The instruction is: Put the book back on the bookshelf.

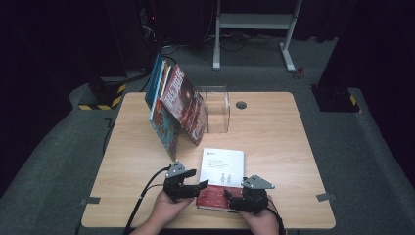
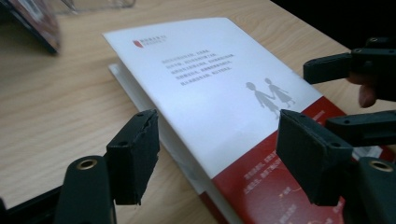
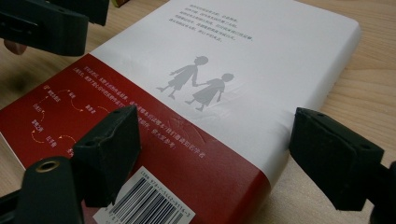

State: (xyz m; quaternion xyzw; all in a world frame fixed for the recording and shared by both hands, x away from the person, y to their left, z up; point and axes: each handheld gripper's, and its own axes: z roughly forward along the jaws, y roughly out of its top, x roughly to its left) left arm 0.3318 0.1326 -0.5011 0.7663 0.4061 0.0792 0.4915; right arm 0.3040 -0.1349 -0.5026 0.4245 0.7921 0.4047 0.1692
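From the high view, a white and red book (image 1: 221, 177) lies flat on the near part of the wooden table (image 1: 274, 142), between the two grippers. The left gripper (image 1: 188, 188) sits at the book's near left corner and the right gripper (image 1: 235, 198) at its near right corner, each held by a hand that comes in from the near edge. At the far left of the table a row of books (image 1: 173, 105) leans against a clear plastic stand (image 1: 215, 107) (the row tilts to the right).

In the left gripper view, the book (image 2: 210, 88) lies closed with its open page edge facing the camera. The gripper's jaws are spread, one on each side of the book's near left corner, and neither pad presses on it. The right gripper (image 2: 348, 95) shows at the right, over the red band.

In the right gripper view, the back cover (image 3: 224, 70) shows two grey figures hand in hand, a red band and a barcode (image 3: 147, 203). The jaws are spread here too: one hangs over the red band, the other stands just off the book's edge, over bare table. The left gripper (image 3: 46, 23) shows at the far left.
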